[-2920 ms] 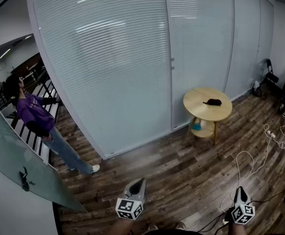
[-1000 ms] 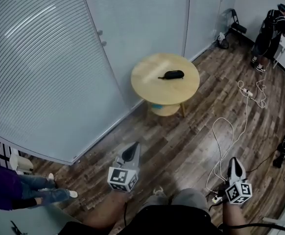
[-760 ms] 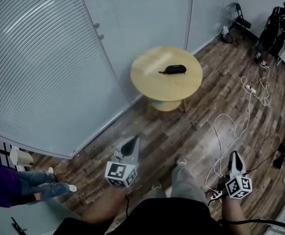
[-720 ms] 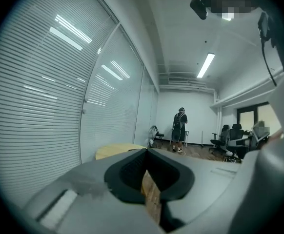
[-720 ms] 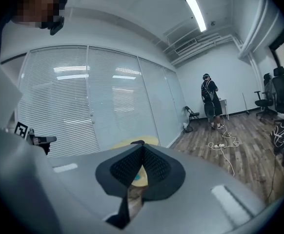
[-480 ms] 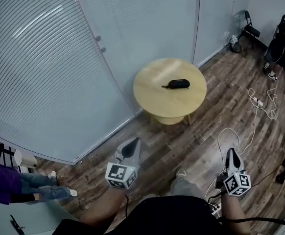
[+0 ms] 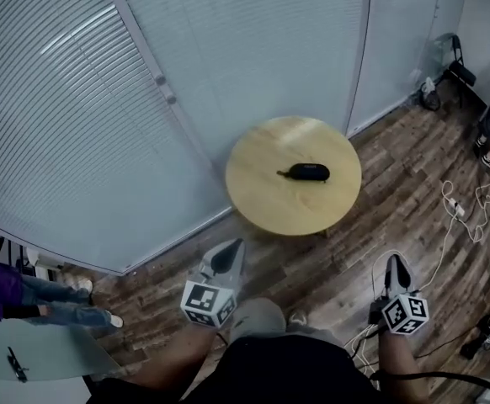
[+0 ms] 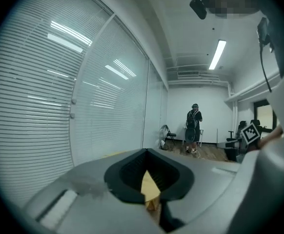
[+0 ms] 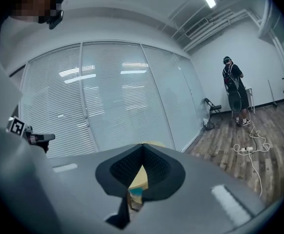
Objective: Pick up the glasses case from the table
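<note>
A black glasses case point(image 7: 306, 172) lies near the middle of a round wooden table point(image 7: 266, 200) in the head view. Both grippers are held low, short of the table's near edge, and point toward it. My left gripper point(image 7: 232, 247) is at the lower centre-left, jaws together and nothing in them. My right gripper point(image 7: 393, 261) is at the lower right, also shut and empty. In the left gripper view, the left gripper point(image 8: 147, 152) shows a sliver of table point(image 8: 149, 188) through its gap. In the right gripper view, the right gripper point(image 9: 143, 146) frames the table point(image 9: 140, 178) too. The case is hidden in both gripper views.
A glass wall with blinds point(image 7: 144, 74) runs behind and left of the table. White cables point(image 7: 460, 217) trail over the wooden floor at right. A folding chair point(image 7: 455, 57) stands far right. One person point(image 7: 9, 297) stands at lower left, another point(image 9: 233, 91) by the far wall.
The table and case have come nearer and sit larger in the head view. Both grippers have travelled forward toward the table, still shut and empty.
</note>
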`<state>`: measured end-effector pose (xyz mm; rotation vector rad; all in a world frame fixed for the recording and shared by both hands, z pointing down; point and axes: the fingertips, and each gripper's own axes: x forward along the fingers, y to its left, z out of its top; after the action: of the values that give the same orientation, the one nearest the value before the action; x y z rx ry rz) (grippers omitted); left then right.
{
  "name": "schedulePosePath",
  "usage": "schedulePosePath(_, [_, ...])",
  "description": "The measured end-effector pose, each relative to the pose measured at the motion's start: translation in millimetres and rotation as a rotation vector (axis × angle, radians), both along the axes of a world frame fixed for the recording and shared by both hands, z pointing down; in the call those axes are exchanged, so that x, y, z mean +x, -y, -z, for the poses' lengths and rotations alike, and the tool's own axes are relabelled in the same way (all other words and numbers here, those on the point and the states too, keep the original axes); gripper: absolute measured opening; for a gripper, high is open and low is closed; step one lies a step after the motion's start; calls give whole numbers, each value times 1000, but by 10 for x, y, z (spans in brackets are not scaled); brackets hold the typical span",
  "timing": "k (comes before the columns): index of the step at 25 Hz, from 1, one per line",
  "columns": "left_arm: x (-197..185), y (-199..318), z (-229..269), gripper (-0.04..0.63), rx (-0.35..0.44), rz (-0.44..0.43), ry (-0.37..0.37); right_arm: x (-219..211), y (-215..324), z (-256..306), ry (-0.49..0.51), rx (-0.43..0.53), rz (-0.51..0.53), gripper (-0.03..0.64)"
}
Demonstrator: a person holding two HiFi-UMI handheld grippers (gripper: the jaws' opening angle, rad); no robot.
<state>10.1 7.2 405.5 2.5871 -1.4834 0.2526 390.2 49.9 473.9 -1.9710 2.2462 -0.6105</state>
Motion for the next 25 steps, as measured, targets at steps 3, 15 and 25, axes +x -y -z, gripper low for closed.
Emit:
schedulePosePath(3, [-30, 385, -184, 5, -39, 13, 21, -65, 387, -135, 19, -22, 29, 5])
schedulePosePath(15, [-183, 2474, -293, 3, -18, 51, -36, -841, 2131, 18, -143, -29, 298, 5])
schedulePosePath(25, [-136, 3530, -835, 4, -106, 38, -39, -1155, 3457, -125, -229, -84, 459, 5])
